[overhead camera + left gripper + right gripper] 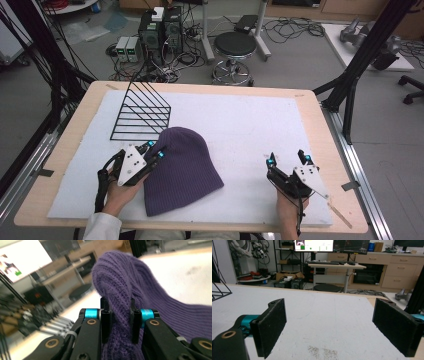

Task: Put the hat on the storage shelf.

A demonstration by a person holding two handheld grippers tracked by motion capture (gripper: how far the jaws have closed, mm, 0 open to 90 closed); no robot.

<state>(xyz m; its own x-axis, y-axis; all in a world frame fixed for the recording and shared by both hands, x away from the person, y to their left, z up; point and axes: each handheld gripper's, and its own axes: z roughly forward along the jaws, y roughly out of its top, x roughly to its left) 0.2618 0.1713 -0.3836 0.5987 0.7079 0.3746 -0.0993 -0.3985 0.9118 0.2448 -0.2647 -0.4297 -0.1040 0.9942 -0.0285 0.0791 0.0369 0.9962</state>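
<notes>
The purple knit beanie lies flat on the white mat at the near left of the worktop, crown toward the far side, just near of a black wire rack. It looks soft, light and limp, so it should bunch and drape rather than hold shape; a pinch at an edge fold seems the surest hold, though the ribbed knit may stretch. The left gripper has its jaws clenched on a gathered fold at the beanie's left edge. The left gripper view brings out what the high view cannot: the fabric bulging up between the jaws. The right gripper rests near right, well apart, jaws spread wide on nothing, with bare mat between them in the right gripper view.
</notes>
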